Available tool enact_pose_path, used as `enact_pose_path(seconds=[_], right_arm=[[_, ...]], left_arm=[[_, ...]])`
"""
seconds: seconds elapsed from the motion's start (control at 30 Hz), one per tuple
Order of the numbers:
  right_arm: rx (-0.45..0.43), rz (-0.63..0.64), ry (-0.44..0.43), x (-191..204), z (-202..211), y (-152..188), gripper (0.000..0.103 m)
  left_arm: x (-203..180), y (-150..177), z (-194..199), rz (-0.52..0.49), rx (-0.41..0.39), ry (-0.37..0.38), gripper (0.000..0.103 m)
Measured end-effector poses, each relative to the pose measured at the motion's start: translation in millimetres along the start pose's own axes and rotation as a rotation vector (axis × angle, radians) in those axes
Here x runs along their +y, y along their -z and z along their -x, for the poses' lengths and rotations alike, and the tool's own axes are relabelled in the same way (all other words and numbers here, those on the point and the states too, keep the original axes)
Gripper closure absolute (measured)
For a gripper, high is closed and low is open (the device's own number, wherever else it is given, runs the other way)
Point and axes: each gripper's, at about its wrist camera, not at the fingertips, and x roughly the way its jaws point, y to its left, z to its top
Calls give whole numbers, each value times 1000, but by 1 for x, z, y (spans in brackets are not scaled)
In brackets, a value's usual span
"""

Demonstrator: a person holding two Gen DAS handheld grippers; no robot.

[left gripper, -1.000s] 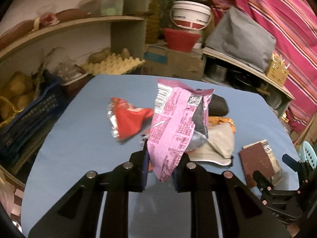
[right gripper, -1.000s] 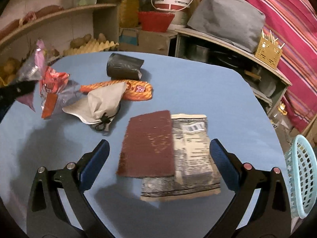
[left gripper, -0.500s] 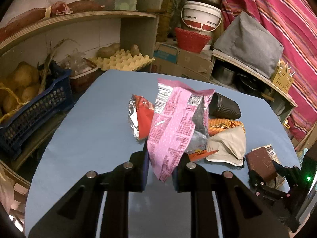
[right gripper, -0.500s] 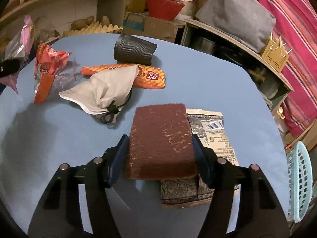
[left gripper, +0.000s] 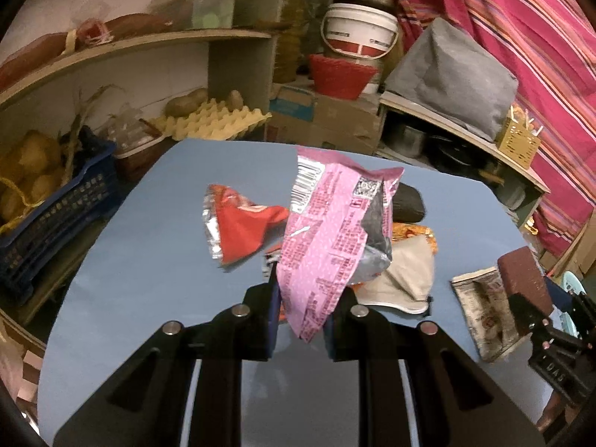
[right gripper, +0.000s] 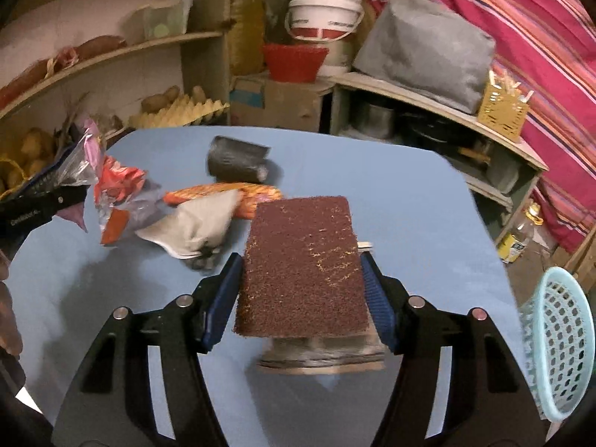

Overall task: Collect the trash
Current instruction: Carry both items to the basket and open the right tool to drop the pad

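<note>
My left gripper [left gripper: 300, 309] is shut on a pink snack wrapper [left gripper: 331, 231] and holds it above the blue table [left gripper: 149, 279]. My right gripper [right gripper: 303, 298] is shut on a brown scouring pad [right gripper: 301, 264], lifted above a grey printed packet [right gripper: 320, 357]. On the table lie a red foil wrapper [left gripper: 238, 227], an orange wrapper [right gripper: 223, 192], a beige face mask [right gripper: 193, 227] and a dark ribbed cup [right gripper: 236, 158] on its side. The right gripper with the pad also shows in the left wrist view [left gripper: 521, 279].
A light blue plastic basket [right gripper: 558, 342] stands off the table's right edge. Shelves with potatoes, an egg tray [left gripper: 212, 123] and a dark blue crate [left gripper: 48, 216] line the left. A cardboard box, red basket and white bucket [left gripper: 357, 29] stand behind.
My right gripper closed on the brown scouring pad and lifted it off the packet. My left gripper kept hold of the pink wrapper and shifted a little above the table.
</note>
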Motion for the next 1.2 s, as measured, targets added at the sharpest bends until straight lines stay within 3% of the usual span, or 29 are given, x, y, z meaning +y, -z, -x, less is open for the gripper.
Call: enact_pose_path(seconds=[0.57,0.93,1.2], right_arm=[[-39,-209,93,-150,53,32,40],[-38,-380,234,-274,99,79,40],[-28,-467,307,-337,118,108,40]], left_arm=[[-102,6,-14,-77,13,110,84],[-227,25,-12,-214,25,254,84],[-318,46,-6,-314,34,347,84]])
